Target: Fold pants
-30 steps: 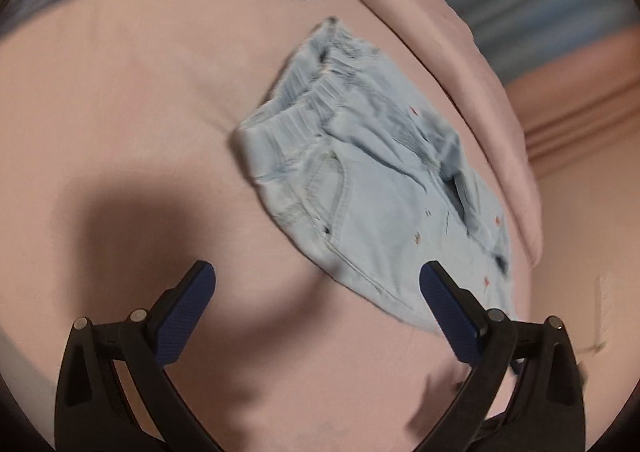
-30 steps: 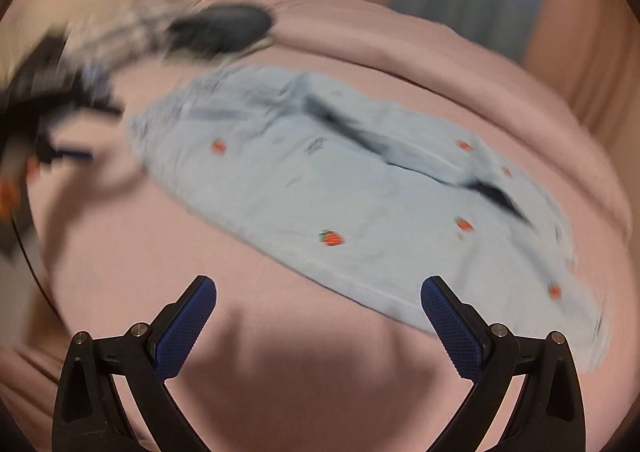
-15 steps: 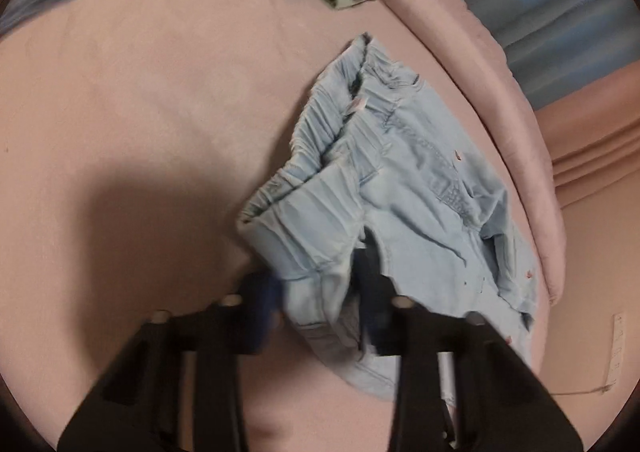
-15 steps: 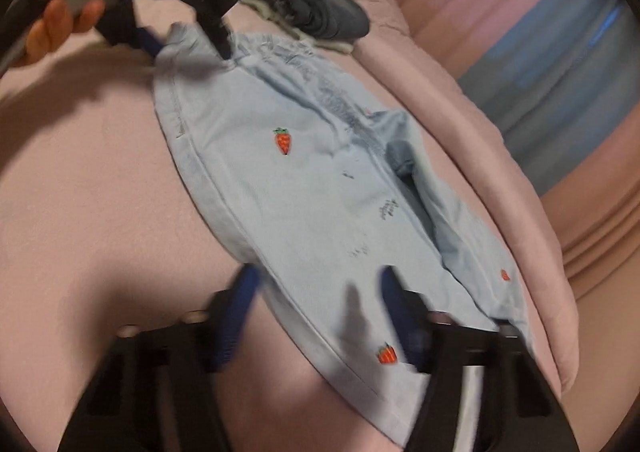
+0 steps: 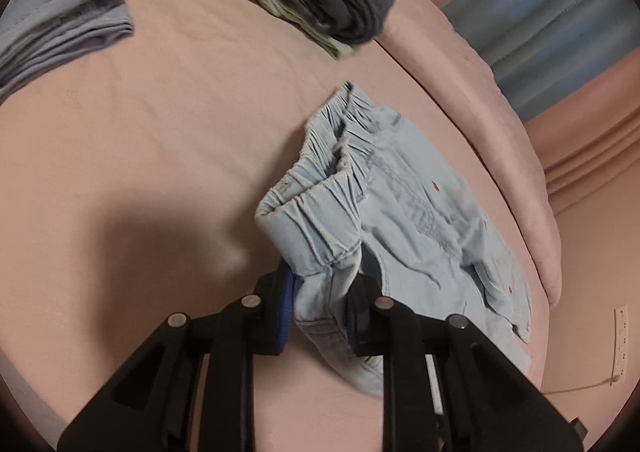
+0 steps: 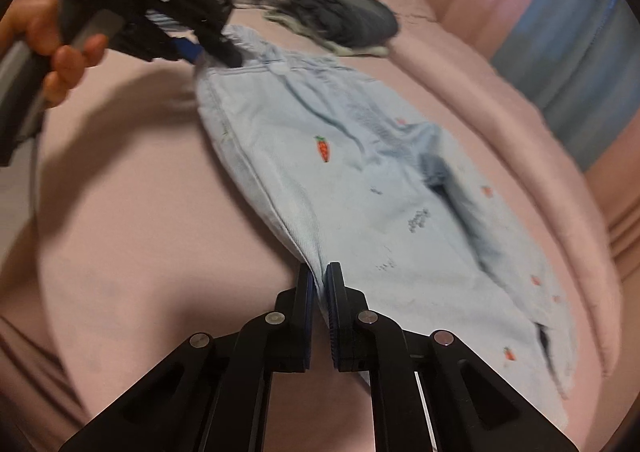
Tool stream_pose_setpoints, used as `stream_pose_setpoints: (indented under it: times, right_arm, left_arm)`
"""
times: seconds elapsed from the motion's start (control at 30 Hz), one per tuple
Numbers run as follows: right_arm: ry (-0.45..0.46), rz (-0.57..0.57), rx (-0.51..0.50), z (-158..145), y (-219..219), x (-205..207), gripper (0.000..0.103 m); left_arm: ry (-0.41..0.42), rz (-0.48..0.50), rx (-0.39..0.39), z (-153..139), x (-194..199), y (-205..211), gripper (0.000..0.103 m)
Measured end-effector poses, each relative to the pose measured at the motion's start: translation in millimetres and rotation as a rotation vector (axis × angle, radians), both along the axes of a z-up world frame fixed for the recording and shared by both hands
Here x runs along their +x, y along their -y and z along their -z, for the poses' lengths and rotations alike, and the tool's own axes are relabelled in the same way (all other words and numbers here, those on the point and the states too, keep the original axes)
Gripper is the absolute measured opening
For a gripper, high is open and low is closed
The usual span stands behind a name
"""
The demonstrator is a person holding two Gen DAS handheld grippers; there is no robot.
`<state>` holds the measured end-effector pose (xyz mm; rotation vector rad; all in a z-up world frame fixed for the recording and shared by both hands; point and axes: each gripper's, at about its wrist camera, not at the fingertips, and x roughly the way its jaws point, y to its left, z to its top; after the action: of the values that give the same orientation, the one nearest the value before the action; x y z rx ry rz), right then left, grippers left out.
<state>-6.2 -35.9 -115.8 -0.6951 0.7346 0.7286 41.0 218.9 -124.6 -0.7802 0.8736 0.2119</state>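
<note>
We have the left gripper (image 5: pixel 322 302) clamped on the elastic waistband corner of the light blue pants (image 5: pixel 404 219), and the right gripper (image 6: pixel 319 292) pinched tight on their side seam lower down, the rest lying spread on the pink bed (image 5: pixel 160 139) near its far edge. Only the right wrist view shows the carrot embroidery (image 6: pixel 323 148) and the person's hand (image 6: pixel 52 51); only the left shows grey-blue folded clothes (image 5: pixel 60 19) at the far left corner. Beyond the waistband lies a dark folded stack (image 5: pixel 332 3), touching nothing.
</note>
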Motion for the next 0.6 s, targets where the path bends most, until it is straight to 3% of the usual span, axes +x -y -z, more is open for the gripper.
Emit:
stream_pose_setpoints:
  times: [0.07, 0.13, 0.2, 0.27, 0.4, 0.47, 0.6]
  right_arm:
    - [-0.012, 0.023, 0.005, 7, -7, 0, 0.008]
    - [-0.064, 0.021, 0.037, 11, -5, -2, 0.015]
    - [-0.135, 0.008, 0.116, 3, 10, -3, 0.030]
    - [-0.167, 0.034, 0.182, -13, 32, 0, 0.040]
    - [-0.157, 0.162, 0.285, -45, 88, 22, 0.048]
    - [-0.107, 0.273, 0.278, -51, 115, 41, 0.056]
    - [-0.105, 0.481, 0.255, -42, 161, 78, 0.056]
  left_arm:
    - [-0.050, -0.037, -0.026, 9, -2, -7, 0.023]
    - [-0.089, -0.042, -0.024, 14, -3, -11, 0.029]
    - [-0.111, -0.042, 0.013, 11, -8, -11, 0.031]
    - [-0.114, -0.053, 0.102, -2, -17, -11, 0.037]
    - [-0.036, -0.085, 0.268, -41, -36, -9, 0.066]
    - [-0.007, -0.040, 0.315, -49, -31, 2, 0.068]
    - [0.001, 0.148, 0.327, -40, 3, 48, 0.068]
